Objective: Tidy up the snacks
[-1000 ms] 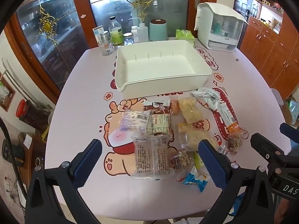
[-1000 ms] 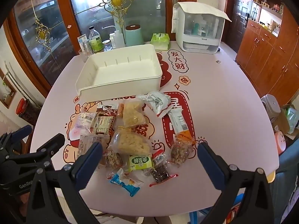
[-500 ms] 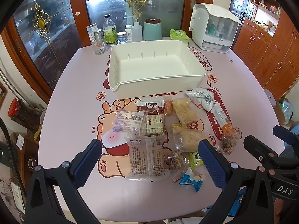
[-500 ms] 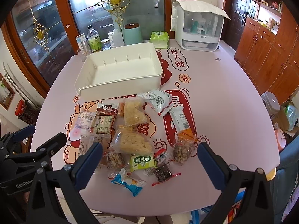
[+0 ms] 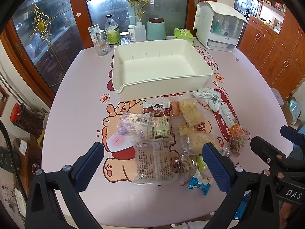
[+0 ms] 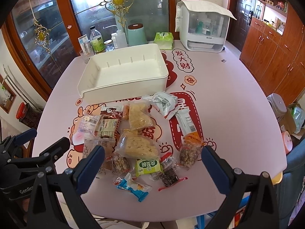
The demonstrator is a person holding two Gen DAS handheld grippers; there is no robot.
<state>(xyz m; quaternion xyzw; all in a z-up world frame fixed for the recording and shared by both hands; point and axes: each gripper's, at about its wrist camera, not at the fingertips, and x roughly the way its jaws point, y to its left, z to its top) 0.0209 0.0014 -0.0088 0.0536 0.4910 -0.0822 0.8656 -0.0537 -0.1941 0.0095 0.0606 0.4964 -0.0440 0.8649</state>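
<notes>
The job is at its very start: the white plastic bin [image 5: 162,70] sits bare at twelve o'clock on the pink tabletop [image 5: 76,95], and every snack packet lies loose in a cluster just in front of it, none inside. Both tools hover above the near edge, the left tool [image 5: 152,164] and the right tool [image 6: 152,165] each spread wide and holding nothing. The clear cracker packet [image 5: 154,165] lies between the left tool's blue pads, with the blue candy wrapper [image 6: 134,188] at about six o'clock of the pile and the puffed-rice bag [image 6: 138,146] near its middle. The next move probably calls for one tool to drop onto a single packet at the edge of the heap, close across its crinkly film without snagging a neighbour, then carry it toward twelve o'clock into the bin.
</notes>
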